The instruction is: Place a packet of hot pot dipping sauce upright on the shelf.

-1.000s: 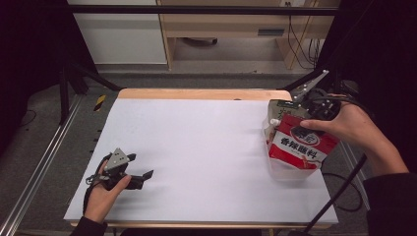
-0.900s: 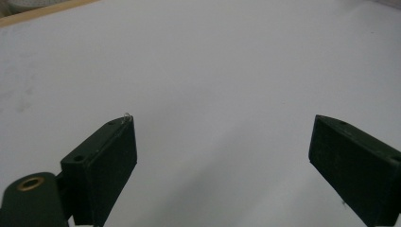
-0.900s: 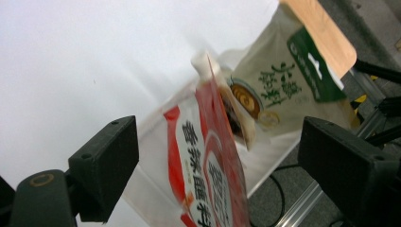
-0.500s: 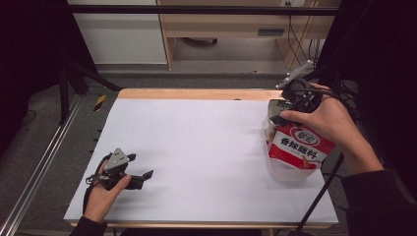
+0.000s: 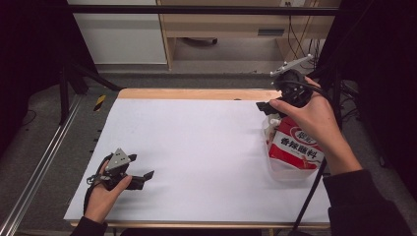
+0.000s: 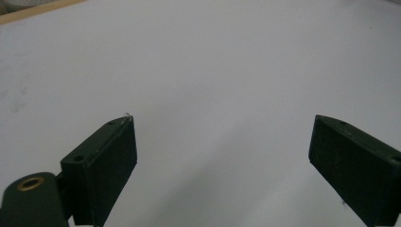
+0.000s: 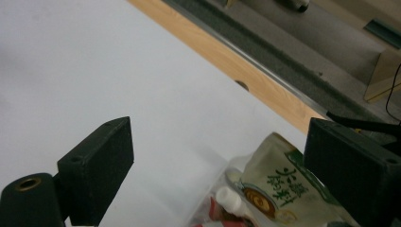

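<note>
A red and white sauce packet stands upright in a clear plastic tub at the table's right side. My right gripper hovers just above and to the left of the tub's far end, open, nothing between its jaws. In the right gripper view, the right gripper looks down on a beige and green pouch and a white cap in the tub. My left gripper rests low at the near left, open. In the left gripper view, the left gripper frames bare white surface.
The white table top has a wooden far edge. A metal rail runs along the left side. Cables hang from both grippers. A cabinet and a wooden shelf stand beyond the table.
My right gripper has moved left and a little toward the far edge, from over the packet to beside the tub's far end. The left gripper has stayed put.
</note>
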